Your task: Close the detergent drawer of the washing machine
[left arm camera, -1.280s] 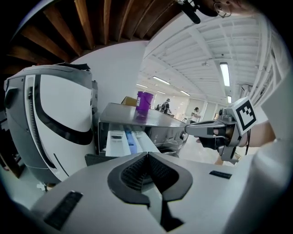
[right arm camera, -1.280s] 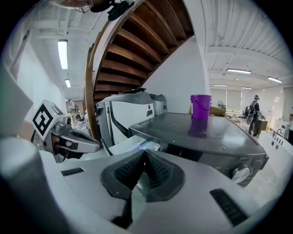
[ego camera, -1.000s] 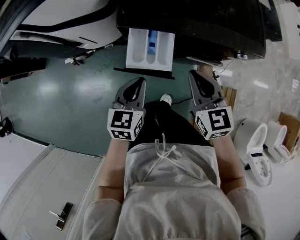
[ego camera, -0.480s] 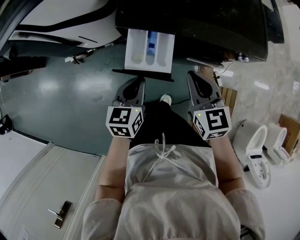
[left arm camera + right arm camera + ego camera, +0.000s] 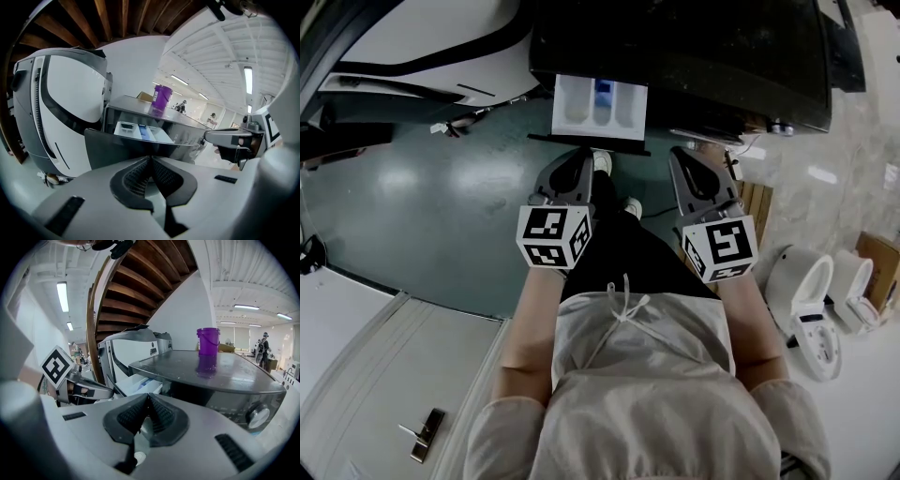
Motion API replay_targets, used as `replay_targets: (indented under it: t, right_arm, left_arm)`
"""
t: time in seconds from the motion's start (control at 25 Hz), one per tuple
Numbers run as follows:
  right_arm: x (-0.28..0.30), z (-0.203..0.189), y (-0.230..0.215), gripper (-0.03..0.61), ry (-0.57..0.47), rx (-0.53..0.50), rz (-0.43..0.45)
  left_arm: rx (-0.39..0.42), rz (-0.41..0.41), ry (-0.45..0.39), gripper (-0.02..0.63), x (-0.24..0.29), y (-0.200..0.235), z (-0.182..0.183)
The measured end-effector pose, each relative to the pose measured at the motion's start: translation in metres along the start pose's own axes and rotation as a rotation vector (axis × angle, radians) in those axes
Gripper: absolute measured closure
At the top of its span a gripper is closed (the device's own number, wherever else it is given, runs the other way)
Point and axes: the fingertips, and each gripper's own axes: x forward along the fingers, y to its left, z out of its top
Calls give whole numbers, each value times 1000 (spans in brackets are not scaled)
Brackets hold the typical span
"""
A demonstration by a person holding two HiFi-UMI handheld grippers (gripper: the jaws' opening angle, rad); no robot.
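Note:
The white detergent drawer [image 5: 600, 108] stands pulled out of the dark washing machine [image 5: 722, 47], its dark front panel [image 5: 586, 143] towards me. My left gripper [image 5: 579, 161] is shut and empty, its tip just short of that panel. In the left gripper view the drawer [image 5: 140, 132] shows its compartments right above the closed left gripper [image 5: 151, 159]. My right gripper [image 5: 684, 157] is also shut and empty, to the right of the drawer and below the machine's front edge. The right gripper view has the drawer [image 5: 139, 380] left of the closed right gripper [image 5: 148, 397].
A purple cup [image 5: 208, 341] stands on the machine's top, and a round knob [image 5: 258, 416] sits on its front. A white machine [image 5: 422, 47] is on the left, white toilets [image 5: 811, 291] and a wooden crate [image 5: 759, 197] on the right. The person's shoe [image 5: 601, 161] is under the drawer.
Both grippers have moved forward towards the drawer's front, the left one nearly up to it. A foot has stepped forward. Less of the drawer's length shows past the machine's top.

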Motion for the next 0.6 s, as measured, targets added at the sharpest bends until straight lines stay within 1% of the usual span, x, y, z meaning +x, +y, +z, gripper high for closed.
replay_targets:
  t: [0.12,0.28,0.48,0.6]
  right_arm:
    - [8,6,-5,574,-8,5,-13]
    - [15,12,-11,574,1,21,-28]
    - [30,15,-14,574,20,31,-28]
    - [39,19,-17,574,19,38,-31]
  left_arm:
    - [19,-9,-7,592,11,3,9]
    - [41,-21,3,592,24,7,19]
    - [47,-48,3,592,38,12,31]
    - [48,-50,4,592,45,15,37]
